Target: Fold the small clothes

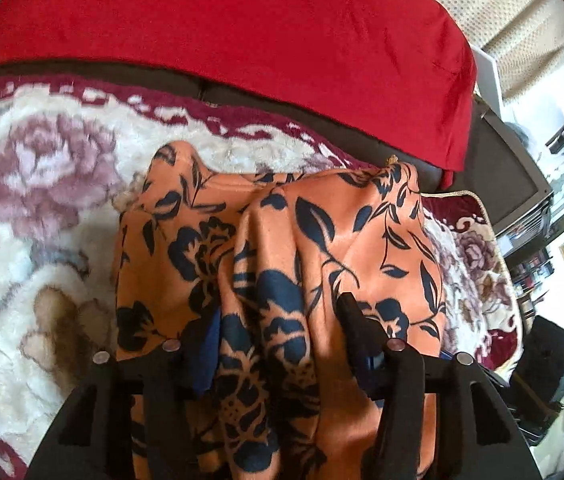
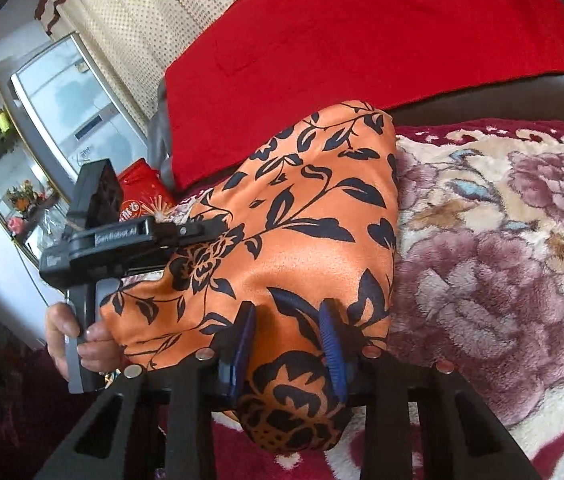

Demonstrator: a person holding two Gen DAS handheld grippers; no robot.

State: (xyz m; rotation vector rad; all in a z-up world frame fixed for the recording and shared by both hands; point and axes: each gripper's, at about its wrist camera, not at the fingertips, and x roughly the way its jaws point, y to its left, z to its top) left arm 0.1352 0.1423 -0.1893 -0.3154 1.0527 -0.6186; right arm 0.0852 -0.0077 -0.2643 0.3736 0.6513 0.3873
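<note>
An orange garment (image 1: 282, 240) with dark blue flowers and leaves hangs bunched over the floral blanket (image 1: 42, 200). It drapes over my left gripper (image 1: 282, 320) and hides most of its fingers, so I cannot tell how the jaws stand. In the right wrist view the same garment (image 2: 302, 220) fills the middle. My right gripper (image 2: 288, 340) has its blue pads (image 2: 332, 344) on either side of a fold of the cloth, with the fabric bulging between them. The left gripper (image 2: 202, 232) and the hand holding it show at the left, its fingers at the garment's far edge.
A red cloth (image 1: 222, 32) covers the sofa back behind the blanket. A television (image 2: 66, 96) and shelves stand to the side, with a red bag (image 2: 142, 192) near the sofa end. Beige curtains (image 2: 122, 20) hang behind.
</note>
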